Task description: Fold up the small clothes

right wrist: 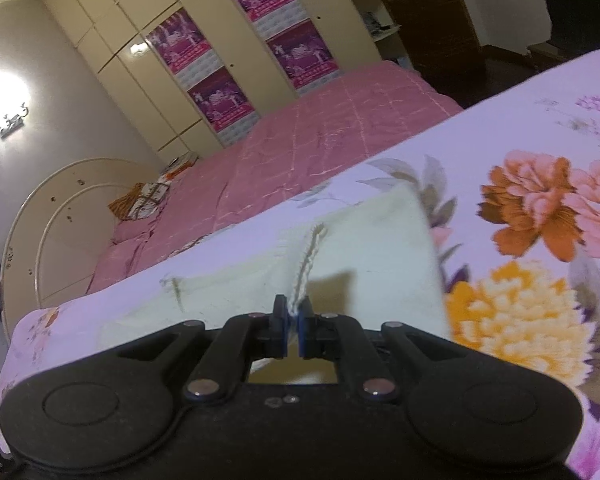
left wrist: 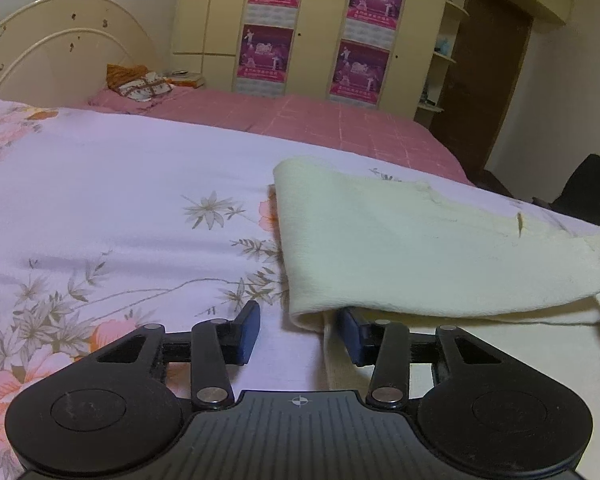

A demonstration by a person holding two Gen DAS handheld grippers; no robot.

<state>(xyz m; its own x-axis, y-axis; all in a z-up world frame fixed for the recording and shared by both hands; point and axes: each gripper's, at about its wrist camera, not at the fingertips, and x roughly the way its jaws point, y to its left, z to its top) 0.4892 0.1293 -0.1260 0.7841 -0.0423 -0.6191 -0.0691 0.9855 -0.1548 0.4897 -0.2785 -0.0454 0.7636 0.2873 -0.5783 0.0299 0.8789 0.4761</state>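
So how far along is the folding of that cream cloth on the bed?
One fold looks made: the cream cloth lies doubled on the floral sheet. In hand: the right gripper is shut on a ribbed edge, lifting it. The left gripper stands open at the fold's corner, gripping nothing. Left: finishing and flattening.

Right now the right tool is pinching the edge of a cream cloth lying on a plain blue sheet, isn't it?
Not quite: the sheet is not plain blue but pale lilac with large flowers, as the right wrist view shows. The right tool is indeed pinching the edge of the cream cloth.
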